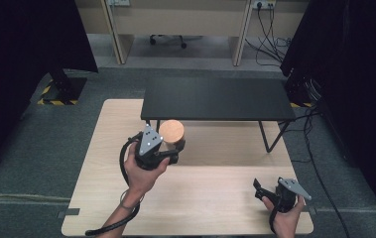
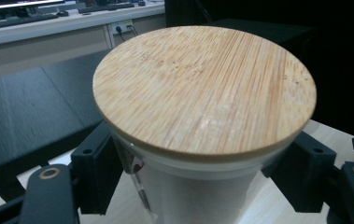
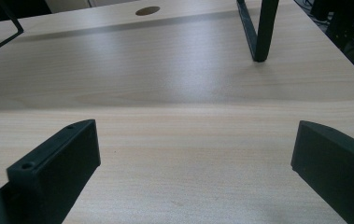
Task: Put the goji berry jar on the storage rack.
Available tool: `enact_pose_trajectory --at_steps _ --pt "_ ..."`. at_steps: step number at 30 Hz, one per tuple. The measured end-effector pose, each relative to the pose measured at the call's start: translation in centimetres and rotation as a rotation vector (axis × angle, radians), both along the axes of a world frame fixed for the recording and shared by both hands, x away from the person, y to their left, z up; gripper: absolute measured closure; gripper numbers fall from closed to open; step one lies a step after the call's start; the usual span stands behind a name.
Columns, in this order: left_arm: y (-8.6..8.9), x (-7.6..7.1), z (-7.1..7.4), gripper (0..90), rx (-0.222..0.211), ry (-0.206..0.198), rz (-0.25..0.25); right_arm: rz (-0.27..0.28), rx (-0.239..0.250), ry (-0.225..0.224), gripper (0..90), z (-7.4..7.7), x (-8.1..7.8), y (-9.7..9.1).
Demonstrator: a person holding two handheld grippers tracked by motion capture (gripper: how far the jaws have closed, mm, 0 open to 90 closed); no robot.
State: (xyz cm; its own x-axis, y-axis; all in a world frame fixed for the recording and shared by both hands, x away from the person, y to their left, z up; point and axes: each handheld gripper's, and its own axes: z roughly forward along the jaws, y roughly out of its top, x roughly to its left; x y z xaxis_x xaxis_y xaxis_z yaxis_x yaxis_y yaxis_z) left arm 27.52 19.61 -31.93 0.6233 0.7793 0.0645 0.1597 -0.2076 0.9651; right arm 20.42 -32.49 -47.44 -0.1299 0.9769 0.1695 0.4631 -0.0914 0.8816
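Note:
A white jar with a round bamboo lid (image 1: 171, 132) is held off the wooden table, just in front of the black shelf's (image 1: 215, 98) near edge. My left gripper (image 1: 173, 148) is shut on the jar's white body below the lid. In the left gripper view the lid (image 2: 202, 88) looms close, the jar's body (image 2: 193, 196) runs down between the jaws, and a black pad (image 2: 95, 172) presses on each side. My right gripper (image 1: 261, 190) rests low at the table's near right, open. Bare wood lies between its black fingers (image 3: 58, 172).
The light wooden table (image 1: 215, 193) carries a low black shelf on thin metal legs (image 3: 261, 32) across its far half. Dark curtains flank both sides. Cables lie on the grey floor at the right. A desk and a chair base stand beyond.

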Motion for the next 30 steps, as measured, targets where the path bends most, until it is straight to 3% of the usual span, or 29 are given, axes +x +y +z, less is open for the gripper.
enact_pose_trajectory --at_steps 12,19,30 --pt "-0.9 1.9 2.3 25.7 0.026 0.011 0.018 0.001 0.002 -0.001 1.2 0.0 0.0 0.0" --pt "-1.9 4.1 4.6 25.7 0.054 0.004 0.046 -0.001 0.004 0.000 1.2 0.0 0.0 -0.1" --pt "-3.5 7.4 5.9 25.7 0.081 0.001 0.095 -0.001 0.015 0.002 1.2 0.0 0.0 -0.2"
